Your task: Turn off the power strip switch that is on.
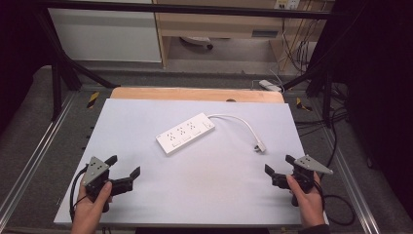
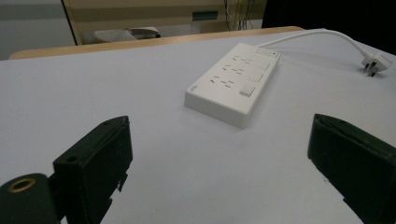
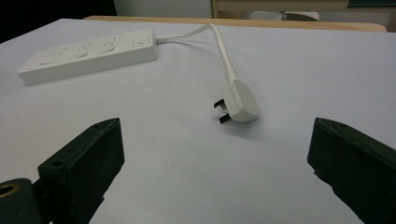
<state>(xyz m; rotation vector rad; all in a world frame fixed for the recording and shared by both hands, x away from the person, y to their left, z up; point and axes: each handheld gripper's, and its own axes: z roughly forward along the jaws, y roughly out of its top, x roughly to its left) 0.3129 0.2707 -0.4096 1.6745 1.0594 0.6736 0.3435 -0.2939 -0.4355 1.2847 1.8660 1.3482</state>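
Pale grey tabletop [image 1: 204, 185]: white plastic three-socket power strip [image 1: 185, 132] centred; left gripper [image 1: 122, 170] and right gripper [image 1: 278, 165] nearer, jaws spread, empty.

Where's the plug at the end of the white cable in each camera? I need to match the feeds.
High view: the plug lies right of centre on the table, ahead of the right hand-held gripper.
Left gripper view: the plug is at the far right edge, upper part.
Right gripper view: the plug is near centre, pins pointing left.
Shared landmark: the power strip, joined to it by the cable.
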